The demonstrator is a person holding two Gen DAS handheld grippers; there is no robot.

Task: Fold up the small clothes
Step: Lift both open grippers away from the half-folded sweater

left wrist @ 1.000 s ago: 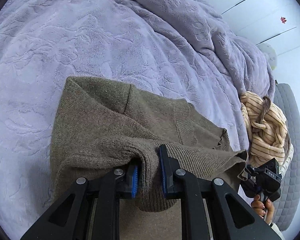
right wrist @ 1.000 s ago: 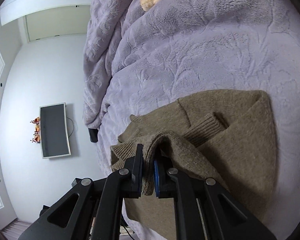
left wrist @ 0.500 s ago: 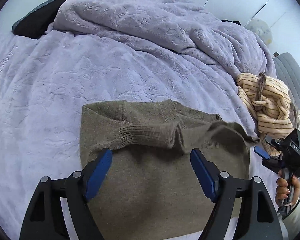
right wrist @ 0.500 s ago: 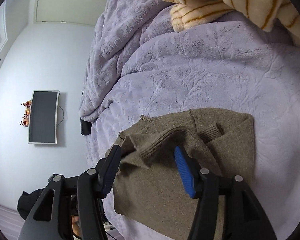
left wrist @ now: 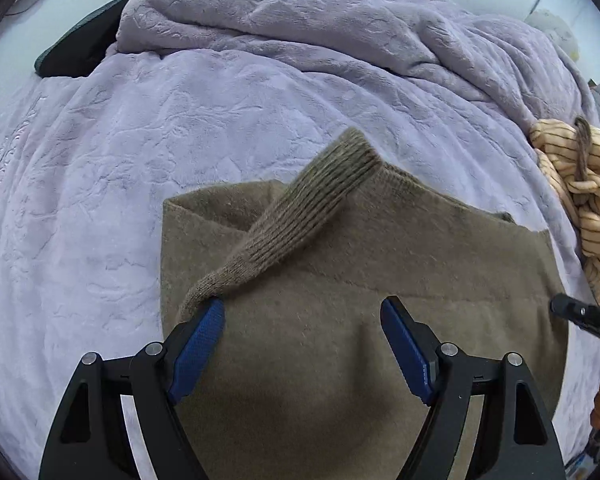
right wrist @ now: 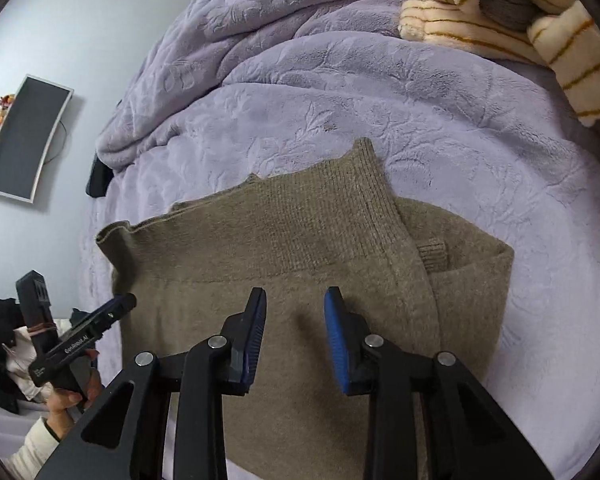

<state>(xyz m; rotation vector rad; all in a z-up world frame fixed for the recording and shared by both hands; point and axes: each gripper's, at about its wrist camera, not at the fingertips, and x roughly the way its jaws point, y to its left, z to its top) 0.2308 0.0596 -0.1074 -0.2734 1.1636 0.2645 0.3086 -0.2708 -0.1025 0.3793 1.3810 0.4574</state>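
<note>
An olive-brown knit sweater (left wrist: 380,264) lies folded on the lilac blanket (left wrist: 180,128). Its ribbed sleeve cuff (left wrist: 320,200) rises diagonally off the body, its lower end draped over my left gripper's left finger (left wrist: 198,340). My left gripper (left wrist: 302,312) is open wide just above the sweater. In the right wrist view the sweater (right wrist: 300,232) lies flat with a ribbed band toward the far edge. My right gripper (right wrist: 296,300) is open over its middle, holding nothing.
A cream garment with thin brown stripes (left wrist: 580,208) is bunched at the right, also in the right wrist view (right wrist: 520,12). The blanket is heaped at the back (left wrist: 340,20). A dark pillow (left wrist: 80,52) lies far left. A wall screen (right wrist: 24,140) hangs beyond the bed.
Both grippers were shut on a sweater fold one second ago; they opened and let it drop. Since then the sleeve cuff has lifted on my left finger and my right gripper has narrowed slightly.
</note>
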